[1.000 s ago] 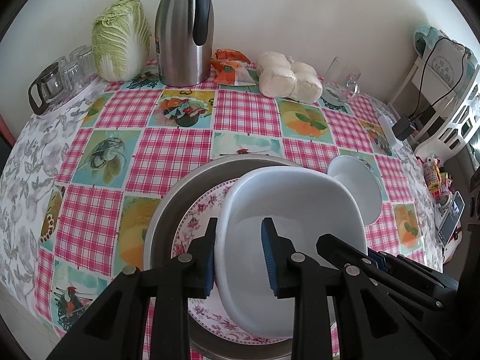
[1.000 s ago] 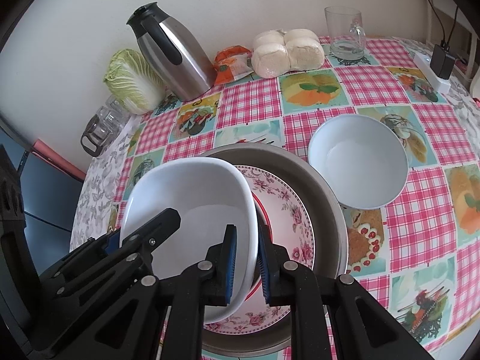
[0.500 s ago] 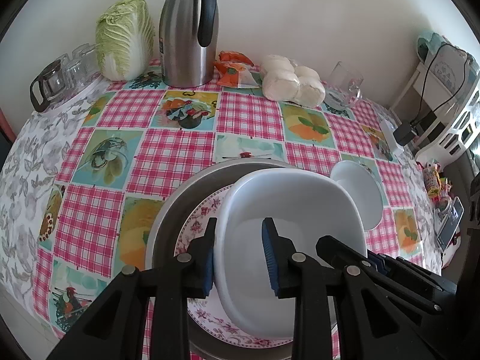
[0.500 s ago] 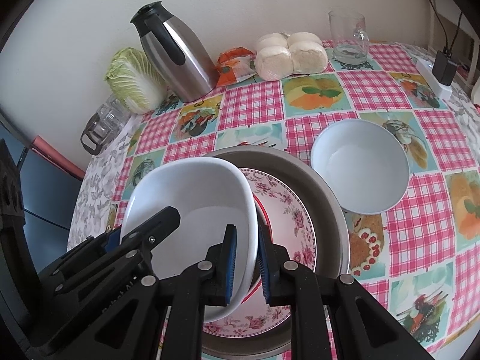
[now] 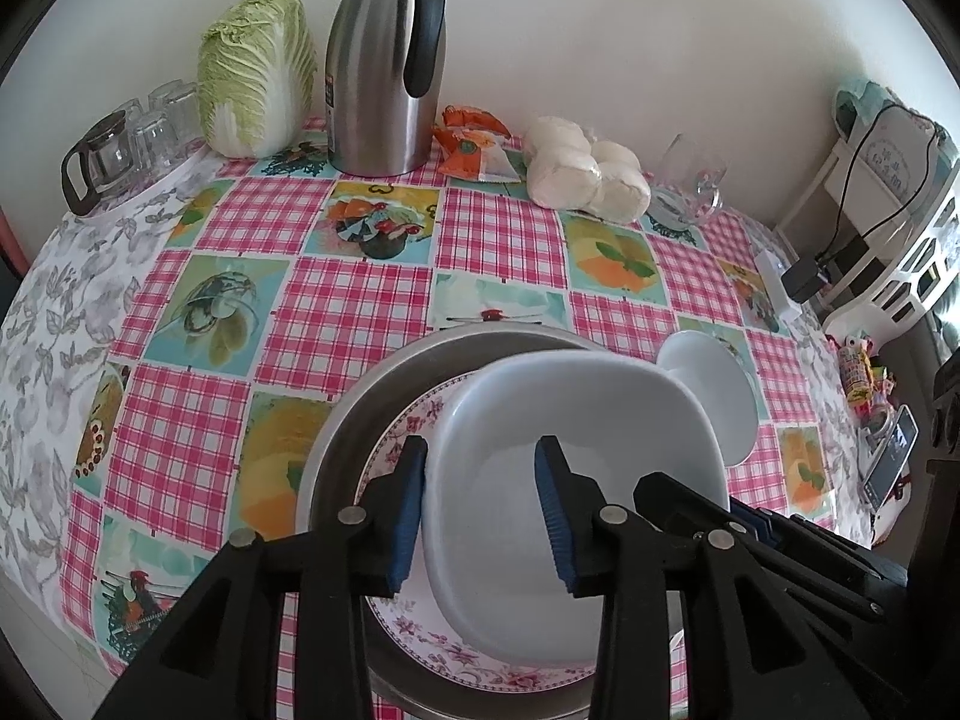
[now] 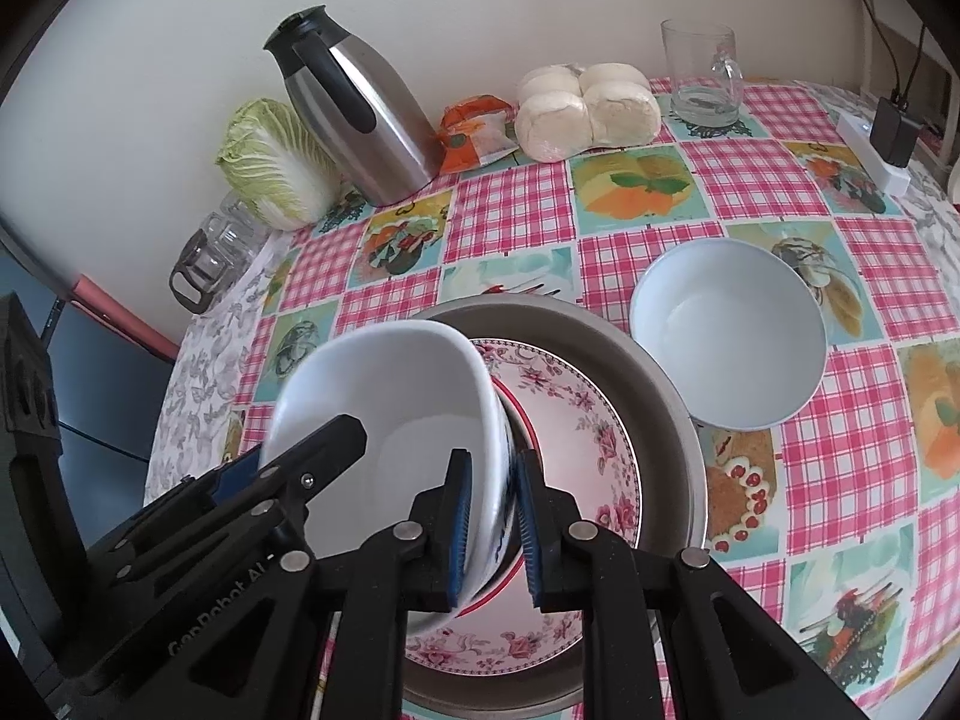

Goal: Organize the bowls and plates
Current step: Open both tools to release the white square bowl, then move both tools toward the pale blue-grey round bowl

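We note the table first: round, under a pink-checked cloth printed with fruit and vegetable squares, pushed against a pale wall.

On its near half sits a wide metal basin. Inside the basin lies a floral plate, pink roses round the rim. Over the plate sits a squarish white bowl, tilted in the right wrist view, its low edge toward the plate. A round white bowl stands on the cloth just beside the basin, to the right.

Along the wall: a steel thermos jug with black handle, a napa cabbage, a bag of white buns, an orange packet with print too small to read, a clear glass mug, and a cluster of upturned glasses.

We hold both grippers on the squarish bowl. The left gripper straddles the bowl's left wall; its jaws are opening, the inner pad standing clear inside the bowl, the outer pad at the wall. The right gripper straddles the right wall; its jaws are opening too, a narrow gap showing on either side of the wall.

Readable writing: on the left gripper's body, seen from the right wrist, white letters "GenRobot.AI", partly cut off.
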Available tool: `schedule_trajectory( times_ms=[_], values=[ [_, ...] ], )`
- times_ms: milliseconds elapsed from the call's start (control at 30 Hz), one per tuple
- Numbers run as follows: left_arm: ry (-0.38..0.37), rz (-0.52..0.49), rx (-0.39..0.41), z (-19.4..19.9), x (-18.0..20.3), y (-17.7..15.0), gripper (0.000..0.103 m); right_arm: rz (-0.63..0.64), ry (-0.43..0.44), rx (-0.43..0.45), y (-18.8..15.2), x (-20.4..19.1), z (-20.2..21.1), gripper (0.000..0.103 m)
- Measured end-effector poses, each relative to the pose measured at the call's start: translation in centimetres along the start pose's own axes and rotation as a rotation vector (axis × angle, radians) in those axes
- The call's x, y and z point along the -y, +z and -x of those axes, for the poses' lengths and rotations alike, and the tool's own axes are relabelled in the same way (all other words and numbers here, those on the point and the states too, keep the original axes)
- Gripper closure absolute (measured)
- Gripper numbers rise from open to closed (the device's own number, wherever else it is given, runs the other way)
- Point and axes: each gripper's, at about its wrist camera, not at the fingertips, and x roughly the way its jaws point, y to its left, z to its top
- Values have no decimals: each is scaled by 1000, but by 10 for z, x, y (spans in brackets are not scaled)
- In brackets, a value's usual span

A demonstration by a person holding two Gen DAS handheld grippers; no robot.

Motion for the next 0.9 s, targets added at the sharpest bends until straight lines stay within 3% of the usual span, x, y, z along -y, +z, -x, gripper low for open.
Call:
schedule_trajectory(
  times_ms=[333, 500, 567, 633, 733, 900],
  values=[
    [-14, 21, 50, 21, -7, 4, 64, 16, -8, 14, 1, 0, 11, 81],
    [-10, 40, 66, 28, -13, 6, 45, -1, -11, 50, 5, 7, 25, 81],
    [-6, 46, 66, 29, -15, 7, 43, -14, -24, 60, 6, 11, 29, 74],
    [7, 53, 64, 29, -17, 7, 41, -27, -38, 67, 7, 14, 32, 54],
    [38, 55, 70, 29, -20, 8, 26, -36, -50, 68, 9, 18, 33, 39],
    [72, 71, 84, 31, -27, 9, 20, -45, -55, 64, 9, 21, 31, 23]
  ],
)
